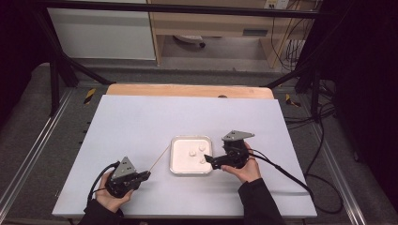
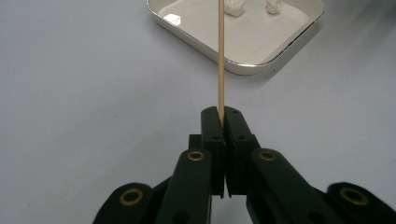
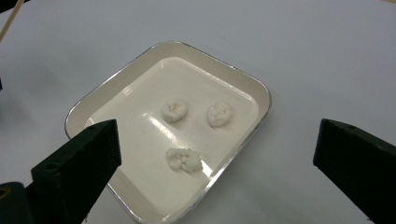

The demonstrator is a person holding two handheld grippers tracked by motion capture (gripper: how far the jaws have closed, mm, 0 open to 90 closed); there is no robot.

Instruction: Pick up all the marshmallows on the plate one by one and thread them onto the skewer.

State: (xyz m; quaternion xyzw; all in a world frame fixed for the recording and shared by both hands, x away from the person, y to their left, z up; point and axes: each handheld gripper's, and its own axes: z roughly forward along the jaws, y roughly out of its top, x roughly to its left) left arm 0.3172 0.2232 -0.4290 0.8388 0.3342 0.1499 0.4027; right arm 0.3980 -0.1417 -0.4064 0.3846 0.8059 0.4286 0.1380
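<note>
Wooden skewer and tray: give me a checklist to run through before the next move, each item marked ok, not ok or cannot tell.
1. Wooden skewer clamped in the left hand-held gripper: ok.
2. Skewer aimed at the tray: ok.
3. Three white puffy pieces lie apart in the tray: ok.
4. Right hand-held gripper open above the tray, holding nothing: ok.
5. Skewer tip sharp and intact: cannot tell.
6. Tray steadied against sliding: not ok, nothing holds it.

A pale grey worktop (image 1: 141, 126) carries a shallow white tray (image 1: 174, 165) with a metal rim. A wooden strip (image 1: 187, 90), possibly the bench beneath, shows along its far edge.
</note>
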